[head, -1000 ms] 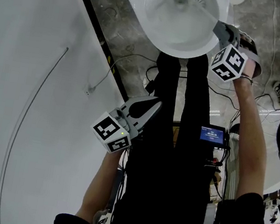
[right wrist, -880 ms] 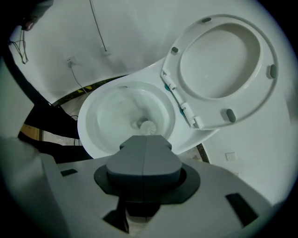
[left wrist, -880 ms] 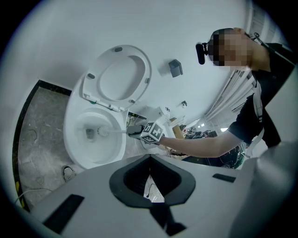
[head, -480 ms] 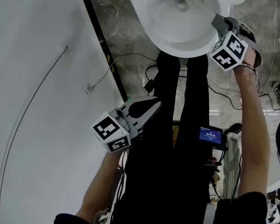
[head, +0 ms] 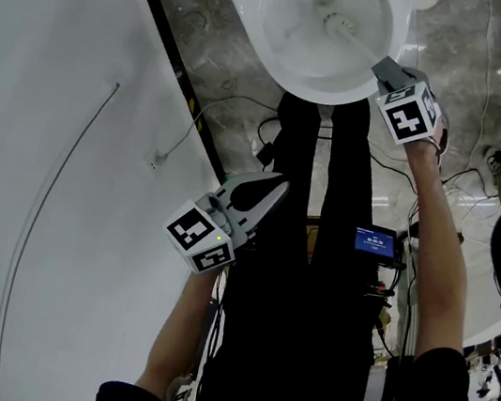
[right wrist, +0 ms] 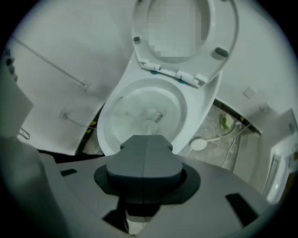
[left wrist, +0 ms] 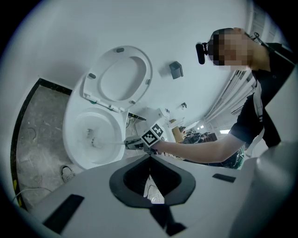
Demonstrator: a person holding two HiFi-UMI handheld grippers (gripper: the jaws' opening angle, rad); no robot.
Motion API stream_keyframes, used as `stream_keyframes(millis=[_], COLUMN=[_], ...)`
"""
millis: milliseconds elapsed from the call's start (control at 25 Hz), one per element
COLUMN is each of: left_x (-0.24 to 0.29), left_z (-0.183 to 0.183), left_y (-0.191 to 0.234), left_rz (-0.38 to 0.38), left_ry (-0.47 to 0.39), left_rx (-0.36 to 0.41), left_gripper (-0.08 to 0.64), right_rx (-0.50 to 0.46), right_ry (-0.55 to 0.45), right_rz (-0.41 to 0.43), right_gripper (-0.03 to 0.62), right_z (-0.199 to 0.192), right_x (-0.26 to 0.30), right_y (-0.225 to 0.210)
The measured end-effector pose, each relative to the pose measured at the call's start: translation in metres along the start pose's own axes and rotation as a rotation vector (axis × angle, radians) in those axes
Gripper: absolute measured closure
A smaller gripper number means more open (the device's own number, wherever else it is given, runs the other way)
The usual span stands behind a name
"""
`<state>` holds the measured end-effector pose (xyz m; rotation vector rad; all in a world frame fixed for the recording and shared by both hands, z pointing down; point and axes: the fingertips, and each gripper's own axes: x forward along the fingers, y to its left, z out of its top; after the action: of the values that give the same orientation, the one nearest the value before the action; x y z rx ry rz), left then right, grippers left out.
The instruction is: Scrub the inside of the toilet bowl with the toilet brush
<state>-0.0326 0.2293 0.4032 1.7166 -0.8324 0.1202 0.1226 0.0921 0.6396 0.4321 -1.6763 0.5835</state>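
The white toilet bowl (head: 285,53) is at the top of the head view, with its seat and lid (left wrist: 122,76) raised. My right gripper (head: 385,67) is at the bowl's near right rim, shut on the handle of the toilet brush. The white brush head (head: 335,23) lies inside the bowl, a little to the near right of the drain. In the right gripper view the shut jaws (right wrist: 144,139) hide the handle and only the brush head (right wrist: 150,125) shows. My left gripper (head: 256,194) hangs lower down by the person's black trousers, shut and holding nothing.
A white wall (head: 38,159) with a black base strip (head: 173,68) runs along the left. Cables (head: 232,111) lie on the grey stone floor. A round white disc (right wrist: 199,144) sits on the floor right of the toilet. A small device with a blue screen (head: 379,242) hangs at the person's front.
The right gripper swung up and back, and the brush head slid from the drain area toward the bowl's near right side. The left gripper has stayed still.
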Motion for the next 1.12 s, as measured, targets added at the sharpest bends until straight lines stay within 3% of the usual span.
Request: stream_keyframes(millis=[280,440,960,1120], left_x=[0.0,0.002,0.005,0.005], left_z=[0.001,0.001,-0.003,-0.008], left_y=[0.0,-0.001,-0.003,-0.002], left_rz=[-0.001,-0.004,-0.012,-0.011], left_ry=[0.003,0.003,0.011,0.018], left_rx=[0.0,0.0,-0.005,-0.01], left_gripper=[0.549,0.549,0.549,0.549], right_rx=[0.455,0.619,0.694,0.664], right_ry=[-0.023,-0.039,-0.073,-0.091], right_rz=[0.167,0.245,0.221,0.207], right_gripper=[0.43,0.43,0.43,0.431], right_z=[-0.016,-0.011,0.035,0.052], right_x=[0.007,0.009,0.025,0.031], right_y=[0.022,0.034,0.048,0.053])
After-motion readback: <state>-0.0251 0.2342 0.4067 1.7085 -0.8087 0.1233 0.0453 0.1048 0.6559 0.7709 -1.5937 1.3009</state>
